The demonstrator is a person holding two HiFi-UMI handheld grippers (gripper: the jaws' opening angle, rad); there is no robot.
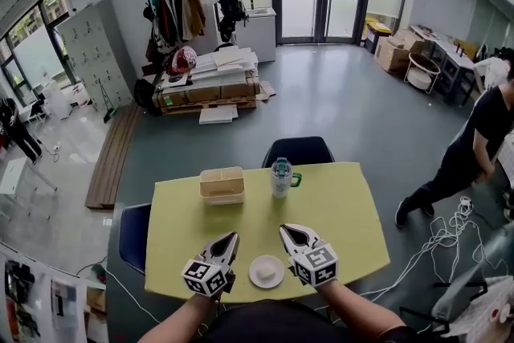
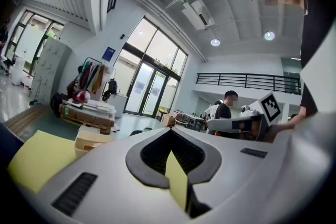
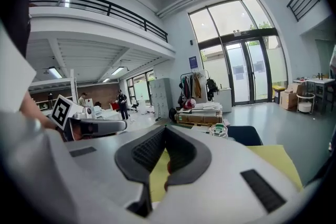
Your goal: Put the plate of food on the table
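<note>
**Plate of food is sitting on the bench, grippers hovering empty**
The plate point(image 1: 267, 271) is lying near the bench's point(image 1: 345, 205) front edge, between the left gripper point(image 1: 231, 238) and the right gripper point(image 1: 286, 230), both with jaws closing tip to tip on nothing. It is probably light, stiff, slick and breakable, so pinching its rim is looking safest.

Lidded cup point(image 1: 281, 177) beside beige box point(image 1: 222, 184)
</note>
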